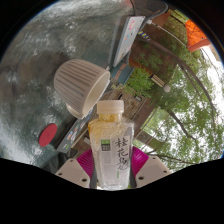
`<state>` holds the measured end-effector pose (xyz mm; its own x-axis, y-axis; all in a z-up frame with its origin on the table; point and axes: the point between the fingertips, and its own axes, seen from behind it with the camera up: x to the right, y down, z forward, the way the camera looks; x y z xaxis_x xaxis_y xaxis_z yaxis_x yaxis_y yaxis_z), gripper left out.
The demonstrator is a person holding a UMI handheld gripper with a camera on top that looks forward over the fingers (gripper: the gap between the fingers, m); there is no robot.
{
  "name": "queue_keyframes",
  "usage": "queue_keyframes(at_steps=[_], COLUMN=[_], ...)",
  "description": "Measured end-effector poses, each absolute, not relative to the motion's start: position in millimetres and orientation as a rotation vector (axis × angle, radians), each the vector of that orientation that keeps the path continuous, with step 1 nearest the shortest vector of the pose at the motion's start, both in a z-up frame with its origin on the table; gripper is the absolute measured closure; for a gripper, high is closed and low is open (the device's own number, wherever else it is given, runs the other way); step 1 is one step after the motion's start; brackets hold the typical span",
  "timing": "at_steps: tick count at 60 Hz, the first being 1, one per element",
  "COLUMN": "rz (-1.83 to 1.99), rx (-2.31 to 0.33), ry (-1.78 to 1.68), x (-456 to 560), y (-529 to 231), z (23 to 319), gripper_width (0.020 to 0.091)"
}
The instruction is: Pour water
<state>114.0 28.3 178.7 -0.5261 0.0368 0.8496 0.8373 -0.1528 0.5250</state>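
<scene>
The gripper (110, 170) is clenched on one bottle (109, 145), a small clear plastic one with pale yellowish liquid inside and a label printed with dark characters. Both magenta pads (86, 161) press against its lower sides, one at each flank, and the bottle stands roughly upright between the fingers with its white cap (110, 106) at twelve o'clock from the grip.

Just beyond the bottle, at about eleven o'clock from its cap, sits one white ribbed cup (79, 84), tipped so that its wide end faces the bottle and its narrower end points away. It lies close to the bottle's shoulder, the nearest thing in the way of the bottle's mouth. At nine o'clock from the bottle's body is one small red object (47, 134), too blurred to name, resting on a grey counter (70, 130) edge.

At one to three o'clock from the bottle there is green foliage (175, 95) behind a wooden railing or frame (150, 70), with something orange (195, 38) further off at two o'clock. The grey, mottled ground (45, 45) fills the far side at ten to eleven o'clock.
</scene>
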Motion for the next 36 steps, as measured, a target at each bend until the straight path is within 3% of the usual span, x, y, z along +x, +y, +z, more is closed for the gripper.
queue_keyframes(at_steps=[14, 15, 25, 29, 36], rz=[-1.877, -1.854, -1.820, -1.730, -1.441], rx=[-0.800, -0.802, -0.818, -0.869, -1.065], ry=[-1.644, -1.666, -1.650, -1.595, -1.240], x=[109, 131, 150, 153, 163], y=[14, 7, 20, 20, 19], z=[188, 202, 190, 190, 224], gripper_width=[0.0645, 0.0643, 0.0643, 0.0643, 0.0641])
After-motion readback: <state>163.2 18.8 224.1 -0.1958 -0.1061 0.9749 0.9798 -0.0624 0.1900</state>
